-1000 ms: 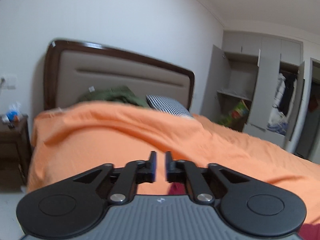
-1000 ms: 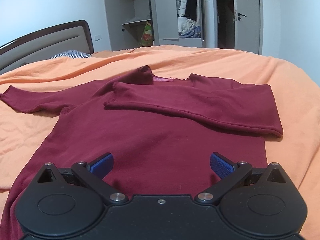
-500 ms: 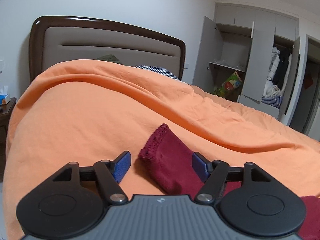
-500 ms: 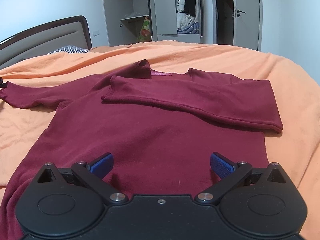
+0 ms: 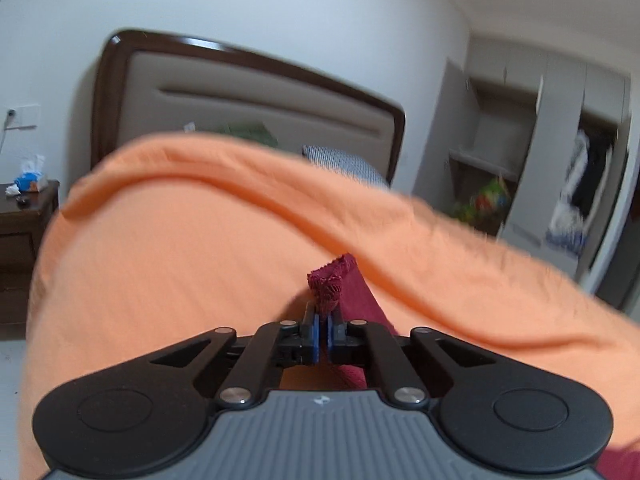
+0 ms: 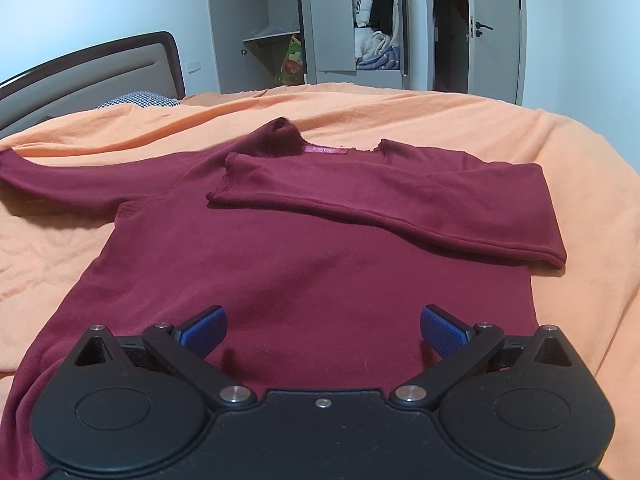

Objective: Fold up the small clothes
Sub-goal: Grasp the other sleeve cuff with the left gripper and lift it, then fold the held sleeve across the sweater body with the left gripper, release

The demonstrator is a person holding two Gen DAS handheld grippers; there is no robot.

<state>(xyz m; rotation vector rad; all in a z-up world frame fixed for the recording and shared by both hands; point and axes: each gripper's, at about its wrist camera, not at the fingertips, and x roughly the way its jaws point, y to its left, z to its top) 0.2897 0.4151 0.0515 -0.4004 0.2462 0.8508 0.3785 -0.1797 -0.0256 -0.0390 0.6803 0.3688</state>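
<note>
- Maroon top (image 6: 304, 248), in the right wrist view: it lies flat on the orange bedspread (image 6: 460, 120), neck towards 12 o'clock. One sleeve (image 6: 400, 208) is folded across the chest. The other sleeve (image 6: 60, 184) stretches out to 9 o'clock over the cover.
- The right gripper (image 6: 322, 330) hovers low over the hem end at 6 o'clock, its blue pads (image 6: 442, 326) spread wide with nothing between them.
- The fabric looks like a soft, light knit. It drapes into the dips of the bedding and the folded sleeve holds a rounded crease, so I judge it limp, not slippery, and liable to drag and bunch if pulled by one point.
- Sensible holds would be the hem corners or a shoulder seam, where edges are doubled and thicker.
- In the left wrist view the left gripper (image 5: 323, 334) sits at 6 o'clock with its jaws pinched together on the cuff (image 5: 330, 280) of the outstretched sleeve. The frilled cuff edge sticks up just past the tips at 12 o'clock.
- The rest of that sleeve runs back under the gripper towards 5 o'clock, over the orange cover. The view is motion-blurred, so how deep the bite goes I cannot tell.
- A cuff pinch this small should carry a light sleeve, though the thin edge might slip if tugged sharply.
- Behind, the headboard (image 5: 248, 92) sits at 11 o'clock and an open wardrobe (image 5: 552, 152) at 2 o'clock.
</note>
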